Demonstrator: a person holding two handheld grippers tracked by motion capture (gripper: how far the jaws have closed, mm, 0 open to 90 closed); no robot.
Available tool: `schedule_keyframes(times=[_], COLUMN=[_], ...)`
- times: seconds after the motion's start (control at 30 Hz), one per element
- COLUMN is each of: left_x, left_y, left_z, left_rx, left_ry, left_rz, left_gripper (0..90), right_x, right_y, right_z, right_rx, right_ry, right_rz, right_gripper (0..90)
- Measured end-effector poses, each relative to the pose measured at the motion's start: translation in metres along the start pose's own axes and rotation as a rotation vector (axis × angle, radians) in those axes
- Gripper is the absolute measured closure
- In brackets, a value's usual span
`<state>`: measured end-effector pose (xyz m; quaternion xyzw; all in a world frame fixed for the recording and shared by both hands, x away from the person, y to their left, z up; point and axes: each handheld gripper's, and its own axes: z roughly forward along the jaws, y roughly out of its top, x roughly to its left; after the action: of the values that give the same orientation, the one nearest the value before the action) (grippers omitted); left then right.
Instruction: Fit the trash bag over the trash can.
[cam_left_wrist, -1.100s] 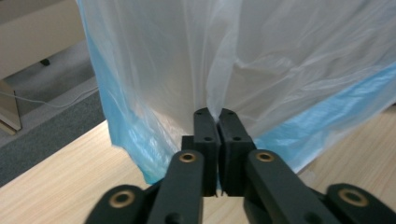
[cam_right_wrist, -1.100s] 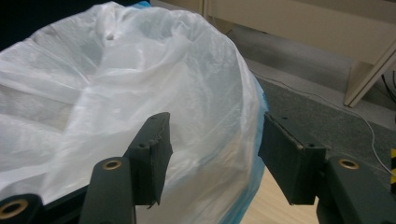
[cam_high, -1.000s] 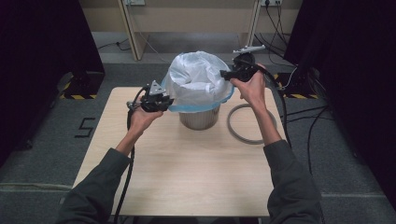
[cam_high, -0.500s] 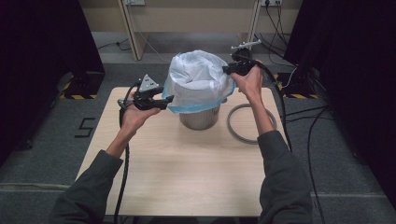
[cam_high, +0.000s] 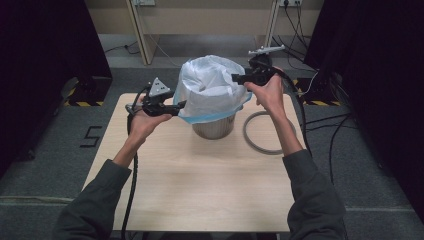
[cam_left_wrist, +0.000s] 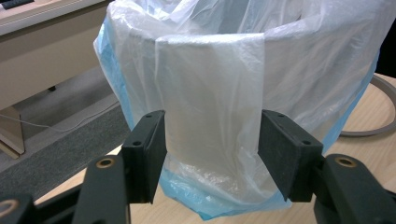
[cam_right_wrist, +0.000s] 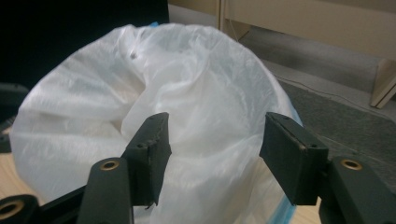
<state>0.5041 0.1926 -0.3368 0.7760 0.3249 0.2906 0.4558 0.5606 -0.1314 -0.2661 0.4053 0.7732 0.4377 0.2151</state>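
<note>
Left tongs (cam_high: 180, 105) spread wide at the white bag (cam_high: 210, 87), lined over the metal bin (cam_high: 214, 127) mid-desk (cam_high: 200, 185); right tongs (cam_high: 237, 77) likewise wide at the bag's far rim, grey ring (cam_high: 260, 132) beside

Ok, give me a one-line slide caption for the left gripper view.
Open left claw faces the white plastic bag draped over the bin, its blue hem hanging just above the table.

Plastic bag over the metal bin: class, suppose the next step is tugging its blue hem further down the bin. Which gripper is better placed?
Probably the left gripper: it sits low beside the plastic bag's blue hem, jaws open around a fold. The right gripper sits higher, at the top rim.
</note>
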Motion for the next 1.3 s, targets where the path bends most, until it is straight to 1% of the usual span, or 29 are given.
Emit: schedule_keyframes(times=[0.07,0.1,0.13,0.17,0.2,0.23,0.3,0.37,0.4,0.43,0.47,0.53,0.6,0.63,0.67,0.7,0.77,0.8,0.87,0.9,0.93,1.0,1.03,1.1,1.13,1.17,1.2,1.27,1.3], left_x=[-0.001,-0.002,-0.002,-0.001,-0.001,-0.002,-0.001,0.000,0.000,0.001,0.001,0.002,0.003,0.002,0.003,0.004,0.006,0.006,0.009,0.011,0.011,0.014,0.016,0.018,0.019,0.020,0.022,0.024,0.024], left_y=[0.001,0.002,0.003,0.003,0.004,0.003,0.004,0.003,0.003,0.002,0.002,0.002,0.002,0.002,0.002,0.002,0.002,0.001,0.001,0.001,0.001,0.001,0.001,0.002,0.003,0.004,0.004,0.005,0.006], left_z=[0.000,-0.001,-0.001,-0.001,-0.001,-0.001,-0.001,0.000,0.001,0.002,0.002,0.001,-0.001,-0.001,-0.002,-0.002,-0.002,-0.002,-0.001,-0.001,-0.001,0.000,0.000,0.000,0.000,-0.001,-0.001,-0.002,-0.002], left_rx=[0.001,0.002,-0.002,-0.009,-0.010,-0.004,-0.008,-0.006,0.006,0.005,0.004,0.001,0.000,0.005,0.006,0.005,0.005,0.012,0.011,0.006,0.014,0.022,0.024,0.023,0.024,0.023,0.016,0.016,0.015], left_ry=[-0.002,-0.003,-0.001,0.003,0.003,-0.002,0.001,0.004,0.002,0.005,0.005,0.007,0.006,0.002,0.003,0.009,0.018,0.015,0.027,0.037,0.039,0.050,0.054,0.062,0.065,0.066,0.068,0.075,0.077], left_rz=[-0.016,-0.010,-0.009,-0.001,-0.004,-0.014,-0.001,-0.012,-0.020,-0.009,-0.009,-0.016,-0.012,-0.021,-0.019,-0.027,-0.016,-0.024,-0.035,-0.032,-0.046,-0.045,-0.049,-0.059,-0.062,-0.062,-0.068,-0.076,-0.071], left_gripper=[40.2,40.2,40.2,40.2,40.2,40.2,40.0,39.5,39.5,39.1,39.1,38.8,38.7,38.7,38.7,38.7,38.4,38.3,37.6,36.5,36.0,35.8,35.6,34.1,32.7,30.9,30.1,28.5,28.1], right_x=[0.001,0.000,-0.003,-0.007,-0.010,-0.014,-0.022,-0.030,-0.033,-0.037,-0.042,-0.046,-0.045,-0.044,-0.041,-0.037,-0.028,-0.024,-0.014,-0.010,-0.006,-0.003,-0.003,-0.008,-0.012,-0.016,-0.019,-0.025,-0.029], right_y=[-0.005,-0.007,-0.009,-0.011,-0.012,-0.012,-0.010,-0.007,-0.006,-0.004,-0.002,0.002,0.003,0.003,0.004,0.005,0.005,0.004,0.001,-0.001,-0.003,-0.006,-0.007,-0.008,-0.008,-0.007,-0.005,-0.002,-0.001], right_z=[0.002,0.004,0.007,0.010,0.013,0.015,0.021,0.027,0.031,0.035,0.039,0.042,0.040,0.036,0.032,0.027,0.018,0.015,0.010,0.008,0.007,0.009,0.011,0.017,0.021,0.024,0.027,0.032,0.036], right_rx=[0.015,0.027,0.049,0.058,0.056,0.050,0.050,0.052,0.052,0.051,0.050,0.040,0.039,0.024,0.013,0.003,-0.006,0.000,0.017,0.022,0.027,0.060,0.075,0.105,0.113,0.113,0.118,0.116,0.109], right_ry=[-0.025,-0.027,-0.037,-0.053,-0.065,-0.066,-0.054,-0.071,-0.068,-0.068,-0.066,-0.091,-0.094,-0.089,-0.090,-0.094,-0.085,-0.069,-0.030,-0.025,-0.030,-0.041,-0.043,-0.049,-0.039,-0.020,-0.019,-0.047,-0.056], right_rz=[-0.006,-0.003,0.000,0.002,0.007,0.026,0.065,0.069,0.075,0.068,0.082,0.083,0.091,0.092,0.087,0.077,0.064,0.056,0.048,0.045,0.035,0.021,0.026,0.040,0.057,0.075,0.073,0.068,0.066], right_gripper=[39.2,40.0,41.1,41.5,41.6,42.4,43.3,42.3,43.5,42.2,42.5,39.7,39.1,38.9,38.8,38.6,38.3,38.1,37.8,37.8,37.8,37.9,38.7,40.3,41.8,46.7,47.5,48.9,48.6])
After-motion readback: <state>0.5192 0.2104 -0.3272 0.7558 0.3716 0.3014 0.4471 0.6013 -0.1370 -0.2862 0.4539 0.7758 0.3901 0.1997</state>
